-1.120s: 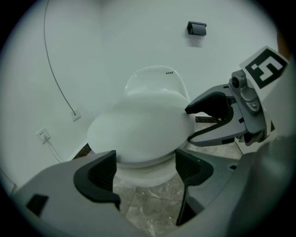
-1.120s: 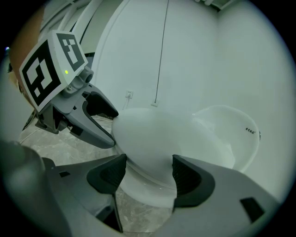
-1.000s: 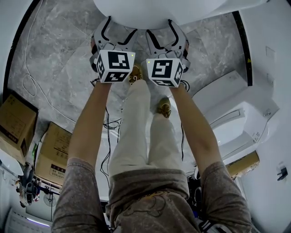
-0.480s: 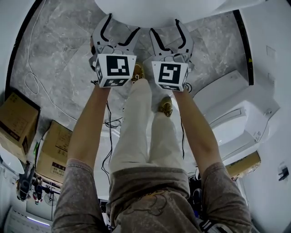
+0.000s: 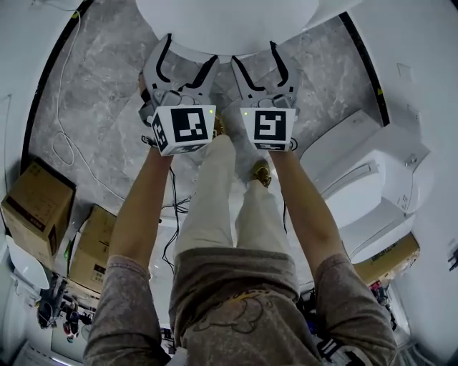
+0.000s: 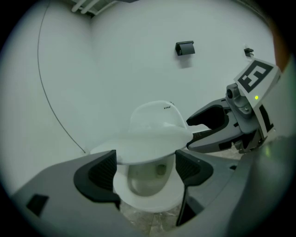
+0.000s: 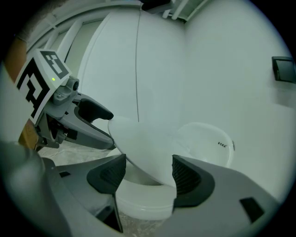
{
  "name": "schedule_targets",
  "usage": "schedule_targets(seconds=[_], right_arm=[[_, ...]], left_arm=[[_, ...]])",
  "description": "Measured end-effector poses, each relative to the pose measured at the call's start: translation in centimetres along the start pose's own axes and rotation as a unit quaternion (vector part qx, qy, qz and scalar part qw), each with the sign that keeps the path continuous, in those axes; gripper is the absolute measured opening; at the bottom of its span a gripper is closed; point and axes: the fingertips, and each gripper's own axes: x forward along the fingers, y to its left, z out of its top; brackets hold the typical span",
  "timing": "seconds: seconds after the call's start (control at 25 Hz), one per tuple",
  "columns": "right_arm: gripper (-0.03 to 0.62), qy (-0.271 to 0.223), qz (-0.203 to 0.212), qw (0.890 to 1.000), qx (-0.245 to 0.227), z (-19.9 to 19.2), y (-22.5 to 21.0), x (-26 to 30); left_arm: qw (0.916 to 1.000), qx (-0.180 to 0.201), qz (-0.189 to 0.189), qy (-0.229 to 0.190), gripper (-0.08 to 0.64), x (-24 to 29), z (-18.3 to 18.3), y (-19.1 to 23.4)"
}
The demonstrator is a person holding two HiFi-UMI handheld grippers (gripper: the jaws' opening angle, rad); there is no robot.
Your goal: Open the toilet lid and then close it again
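Note:
The white toilet lid [image 5: 227, 20] shows at the top of the head view. In the left gripper view the lid [image 6: 148, 141] hangs half raised over the seat and bowl [image 6: 145, 187], with the tank [image 6: 155, 113] behind. My left gripper [image 5: 189, 51] and right gripper [image 5: 255, 53] stand side by side just short of the lid's front edge, both open. In each gripper view the lid's edge [image 7: 141, 148] shows between the spread jaws of that gripper [image 6: 145, 170] [image 7: 148, 177]. I cannot tell if any finger touches the lid.
A second white toilet [image 5: 361, 182] stands at the right. Cardboard boxes [image 5: 36, 207] [image 5: 91, 246] sit at the left and another [image 5: 386, 259] at the right. Cables [image 5: 66, 146] trail over the grey marble floor. The person's legs [image 5: 222, 207] are below the grippers.
The jaw tips were tucked under the lid's edge one second ago; now both grippers show clear of it, drawn back a little toward the person. The head view has shifted.

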Motion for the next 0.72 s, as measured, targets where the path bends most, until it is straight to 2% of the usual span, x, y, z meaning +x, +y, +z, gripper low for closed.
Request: schedule_targets(seconds=[0.28, 0.56, 0.72], right_arm=[[0.301, 0.003, -0.047, 0.998, 0.033, 6.0, -6.2, -2.5], [0.299, -0.011, -0.068, 0.993, 0.098, 10.5, -13.5, -4.1], [0.298, -0.019, -0.087, 0.987, 0.13, 12.1, -18.0, -4.3]], left_arm=[[0.9963, 0.072, -0.009, -0.046, 0.388, -0.2, 10.8, 0.6], [0.9866, 0.13, -0.027, -0.095, 0.388, 1.5, 20.8, 0.2], [0.979, 0.162, -0.051, -0.113, 0.388, 3.8, 25.9, -0.5]])
